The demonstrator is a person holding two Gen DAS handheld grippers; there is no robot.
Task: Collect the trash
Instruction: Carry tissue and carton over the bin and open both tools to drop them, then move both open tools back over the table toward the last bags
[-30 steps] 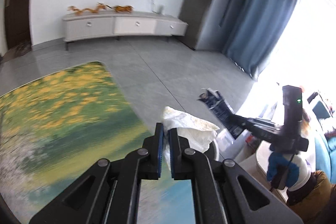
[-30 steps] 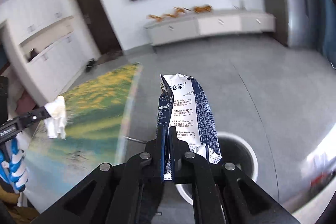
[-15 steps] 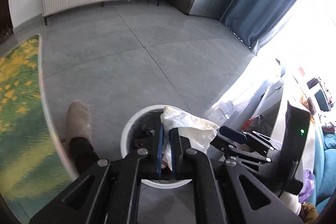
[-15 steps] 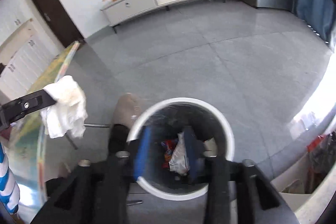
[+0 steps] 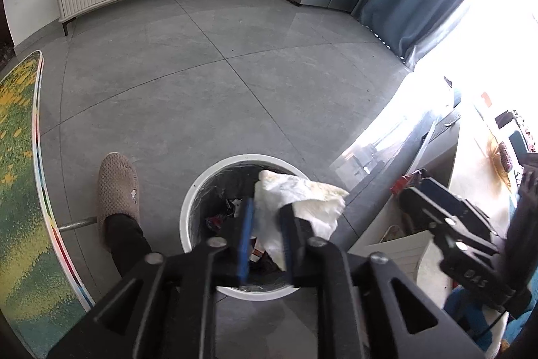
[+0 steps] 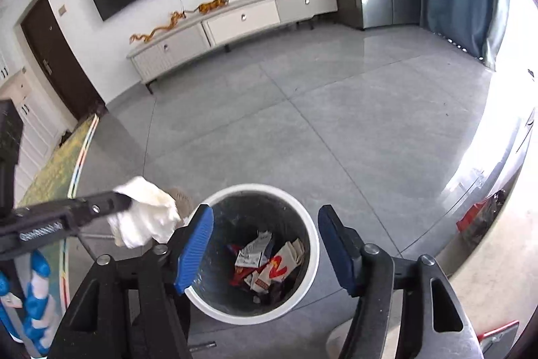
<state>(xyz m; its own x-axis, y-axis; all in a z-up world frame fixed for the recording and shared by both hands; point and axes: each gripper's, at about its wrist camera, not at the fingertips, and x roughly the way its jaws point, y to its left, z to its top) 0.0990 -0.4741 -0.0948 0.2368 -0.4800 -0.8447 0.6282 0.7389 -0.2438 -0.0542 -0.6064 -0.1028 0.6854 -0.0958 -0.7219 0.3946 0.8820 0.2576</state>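
Tissue, white and crumpled, sits between my left gripper's pads, over the bin mouth. Its jaws are opening. In the left view there's a gap at the left pad, and the tissue lies against the right finger; can't tell if it has let go yet.

Right gripper is spread wide and opening, nothing between the pads, hovering over the bin. Wrappers lie at the bottom.

Risks as I judge them:
1. Tissue clings to the right pad and stays stuck when I pull away, then drops on the floor.
2. In the right view the tissue hangs near the rim's left edge, beside the slipper, so it may fall outside or catch on the rim.
3. The 2 grippers are close together above 1 bin, so they could knock each other.
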